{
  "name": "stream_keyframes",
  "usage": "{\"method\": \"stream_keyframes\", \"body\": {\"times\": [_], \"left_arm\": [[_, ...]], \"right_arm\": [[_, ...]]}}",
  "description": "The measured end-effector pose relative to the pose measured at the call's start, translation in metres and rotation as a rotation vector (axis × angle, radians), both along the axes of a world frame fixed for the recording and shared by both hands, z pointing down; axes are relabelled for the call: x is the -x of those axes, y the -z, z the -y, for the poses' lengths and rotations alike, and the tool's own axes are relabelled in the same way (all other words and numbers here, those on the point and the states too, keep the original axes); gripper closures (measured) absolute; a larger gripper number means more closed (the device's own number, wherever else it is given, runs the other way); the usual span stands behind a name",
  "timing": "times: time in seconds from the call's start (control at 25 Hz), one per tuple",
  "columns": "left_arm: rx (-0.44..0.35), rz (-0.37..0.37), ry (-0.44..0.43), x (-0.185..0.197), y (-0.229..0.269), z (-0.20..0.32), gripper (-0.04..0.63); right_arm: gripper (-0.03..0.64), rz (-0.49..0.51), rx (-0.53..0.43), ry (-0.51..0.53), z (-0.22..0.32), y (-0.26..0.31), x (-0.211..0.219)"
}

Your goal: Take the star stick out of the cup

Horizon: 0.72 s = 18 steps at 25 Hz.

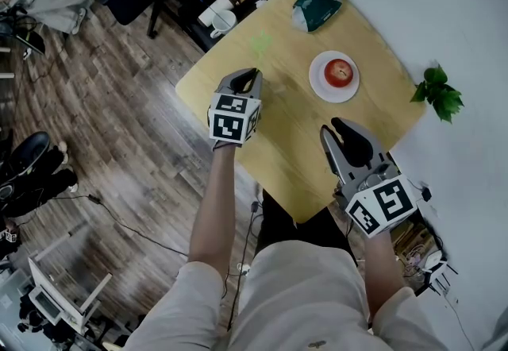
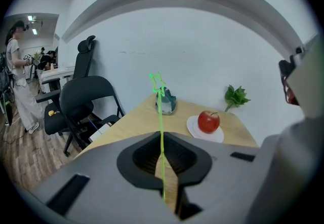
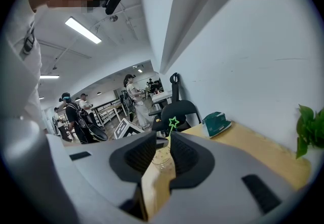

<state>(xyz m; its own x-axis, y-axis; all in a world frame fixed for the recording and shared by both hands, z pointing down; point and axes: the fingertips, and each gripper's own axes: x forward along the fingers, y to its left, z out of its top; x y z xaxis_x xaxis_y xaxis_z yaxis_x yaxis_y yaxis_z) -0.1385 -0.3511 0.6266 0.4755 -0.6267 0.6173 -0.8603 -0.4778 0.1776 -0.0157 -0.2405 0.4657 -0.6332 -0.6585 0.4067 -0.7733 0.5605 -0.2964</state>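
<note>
Two holds at once: pinches the green star stick (image 2: 161, 132) in the left gripper (image 1: 251, 75) fingers, star lifted over the worktop (image 1: 294, 155), out of and apart from the clear cup (image 3: 161, 159); clasps that cup between the right gripper (image 1: 343, 129) fingers.

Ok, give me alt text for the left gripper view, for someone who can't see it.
The left gripper's tongs pinch a thin green star-topped stick that rises between them. Beyond, on a light wooden table, sit a red apple on a white plate and a green packet.
</note>
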Motion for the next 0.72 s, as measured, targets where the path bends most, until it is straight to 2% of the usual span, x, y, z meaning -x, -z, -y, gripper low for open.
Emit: {"method": "stream_keyframes", "body": {"times": [0.2,0.72], "left_arm": [[-0.011,-0.042,0.007,0.001,0.006,-0.005,0.575],[-0.061,-0.072,-0.003,0.011,0.03,-0.019,0.577]], "right_arm": [[0.532,-0.001,-0.005,-0.001,-0.002,0.003,-0.001],[0.532,-0.002,-0.03,-0.005,-0.019,0.017,0.01]]}}
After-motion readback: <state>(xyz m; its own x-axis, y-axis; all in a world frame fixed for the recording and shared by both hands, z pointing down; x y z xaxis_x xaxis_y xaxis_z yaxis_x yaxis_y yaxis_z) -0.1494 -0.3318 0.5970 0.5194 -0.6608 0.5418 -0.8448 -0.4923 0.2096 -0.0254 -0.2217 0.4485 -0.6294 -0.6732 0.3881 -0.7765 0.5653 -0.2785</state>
